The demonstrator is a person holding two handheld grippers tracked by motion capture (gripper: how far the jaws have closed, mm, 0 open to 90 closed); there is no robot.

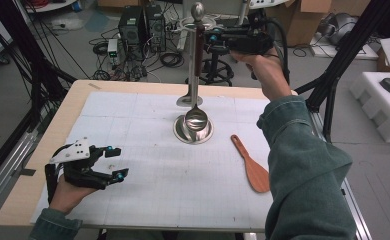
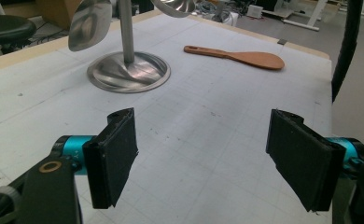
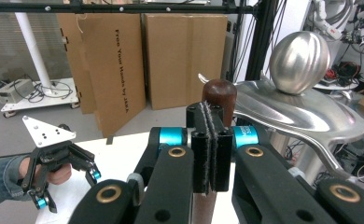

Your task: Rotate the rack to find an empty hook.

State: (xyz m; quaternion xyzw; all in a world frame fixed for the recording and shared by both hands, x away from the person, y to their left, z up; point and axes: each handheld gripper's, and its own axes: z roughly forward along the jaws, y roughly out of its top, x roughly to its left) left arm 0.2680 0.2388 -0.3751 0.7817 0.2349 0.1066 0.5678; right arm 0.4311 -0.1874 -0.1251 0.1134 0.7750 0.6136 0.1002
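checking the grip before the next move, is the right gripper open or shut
Shut. In the right gripper view the right gripper has its pads pressed together, just in front of the brown wooden handle hanging by the steel stand.

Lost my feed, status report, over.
Right gripper shut beside ladle's brown handle at rack. Left gripper open, empty. Wooden rice paddle lies clear.

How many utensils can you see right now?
3. A wooden spatula lies on the mat right of the stand; a dark-handled ladle hangs on it; a second metal spoon hangs behind its pole. More may be hidden.
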